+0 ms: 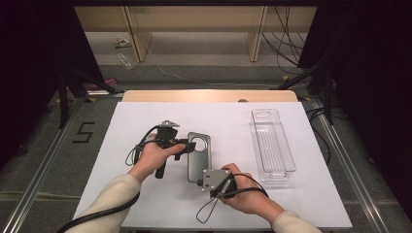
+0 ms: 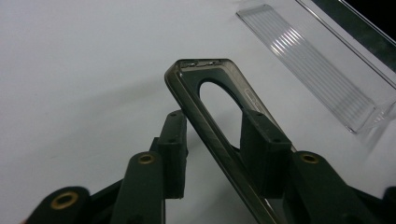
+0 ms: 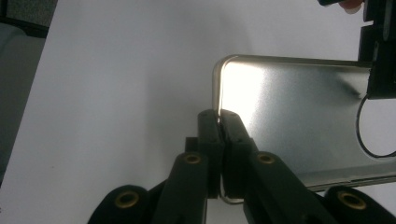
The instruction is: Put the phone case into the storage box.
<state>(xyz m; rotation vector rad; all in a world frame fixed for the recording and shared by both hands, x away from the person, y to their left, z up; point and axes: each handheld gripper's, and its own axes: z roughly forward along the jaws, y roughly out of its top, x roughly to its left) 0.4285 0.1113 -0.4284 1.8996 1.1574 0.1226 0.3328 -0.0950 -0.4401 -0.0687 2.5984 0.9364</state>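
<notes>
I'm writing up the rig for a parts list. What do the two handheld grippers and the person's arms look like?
Both grippers are black, each ending in two flat black jaws on arms with brass-coloured rivets. The left gripper and right gripper each carry a grey three-cornered plate on top and trail a looping black cable. The person wears cream long sleeves.

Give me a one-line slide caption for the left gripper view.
Left gripper with its fingers straddling the rim of a smoky translucent phone case, clear plastic tray beyond on the white table.
</notes>
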